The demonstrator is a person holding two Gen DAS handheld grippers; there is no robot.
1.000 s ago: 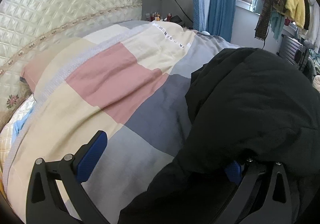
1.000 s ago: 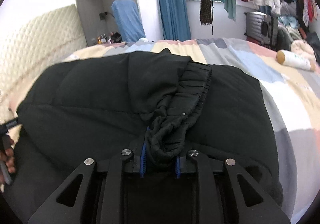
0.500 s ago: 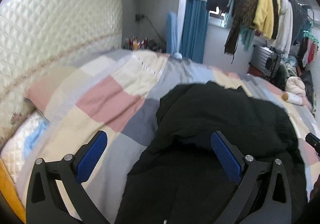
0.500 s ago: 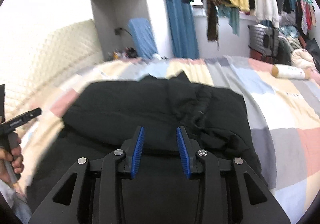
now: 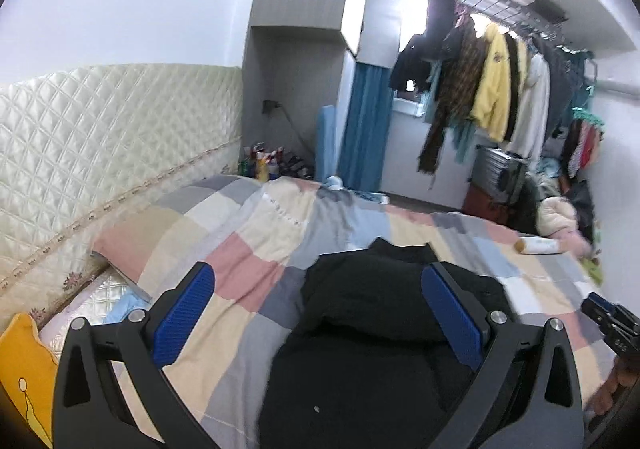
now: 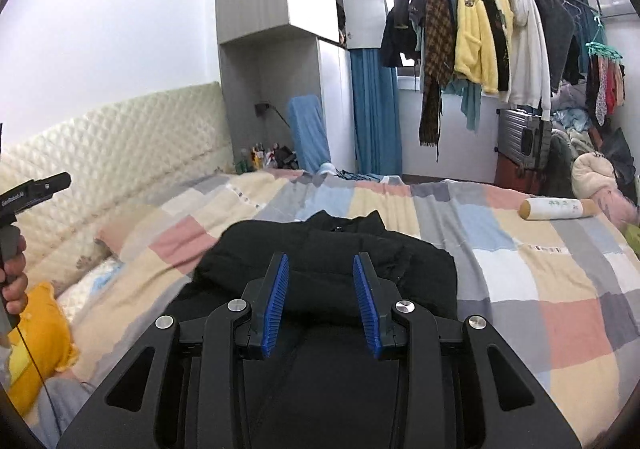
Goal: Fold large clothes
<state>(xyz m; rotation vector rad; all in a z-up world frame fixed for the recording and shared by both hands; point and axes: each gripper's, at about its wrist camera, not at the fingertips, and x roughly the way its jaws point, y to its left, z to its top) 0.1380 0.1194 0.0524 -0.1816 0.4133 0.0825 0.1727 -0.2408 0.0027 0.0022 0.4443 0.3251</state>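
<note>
Black jacket (image 6: 332, 269) (folded) on patchwork bedspread (image 6: 520, 269)

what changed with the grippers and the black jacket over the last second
The right gripper let go of the bunched black cloth it was pinching; its jaws have just been opening and now stand apart with nothing between them. The left gripper, whose right finger was under the fabric, is clear and wide open. Both pulled up and back from the black jacket. The jacket stays folded on the patchwork quilt.
</note>
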